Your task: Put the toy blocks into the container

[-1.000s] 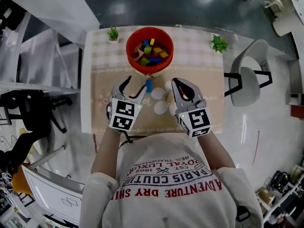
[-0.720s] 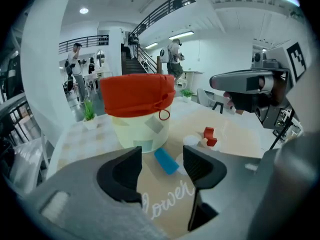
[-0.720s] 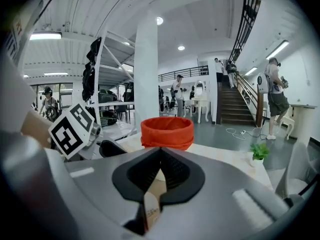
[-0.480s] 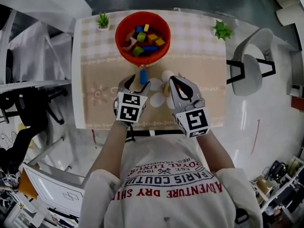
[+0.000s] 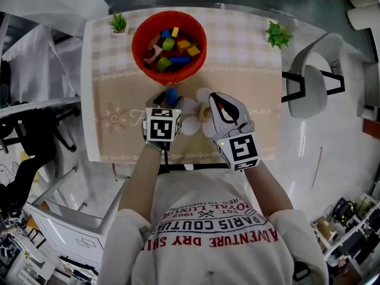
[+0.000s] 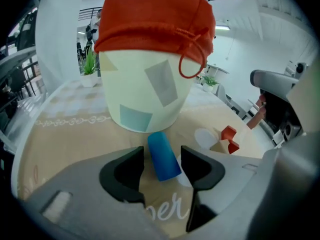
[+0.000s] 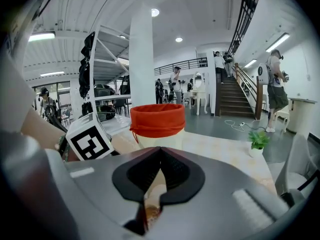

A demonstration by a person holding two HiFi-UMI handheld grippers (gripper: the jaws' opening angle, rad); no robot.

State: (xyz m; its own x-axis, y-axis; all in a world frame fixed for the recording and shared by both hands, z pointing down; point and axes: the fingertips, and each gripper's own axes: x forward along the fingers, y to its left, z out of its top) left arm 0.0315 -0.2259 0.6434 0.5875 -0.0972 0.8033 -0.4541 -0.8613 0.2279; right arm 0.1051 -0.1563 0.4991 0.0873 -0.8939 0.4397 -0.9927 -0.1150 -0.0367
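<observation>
A blue cylinder block [image 5: 172, 93] lies on the beige mat just in front of the red-lined container [image 5: 169, 40], which holds several coloured blocks. My left gripper [image 5: 171, 98] points steeply down at it. In the left gripper view the cylinder [image 6: 161, 151] lies between the jaws of the left gripper [image 6: 163, 159]; they have just been closing, and thin gaps still show at the pads. A red block [image 6: 229, 133] and a tan block [image 6: 222, 146] lie to its right. My right gripper [image 5: 213, 98] hovers beside them, its tips together on nothing [image 7: 159, 151].
Small potted plants [image 5: 118, 22] [image 5: 277, 35] stand at the table's far corners. A grey chair [image 5: 310, 91] is off the right edge. The container [image 7: 157, 120] rises ahead of the right gripper, with the left gripper's marker cube [image 7: 89, 140] to its left.
Both grippers have come down toward the mat. The left one has rolled upright and moved so that the blue cylinder, earlier just off its right fingertip, now lies between its jaws.
</observation>
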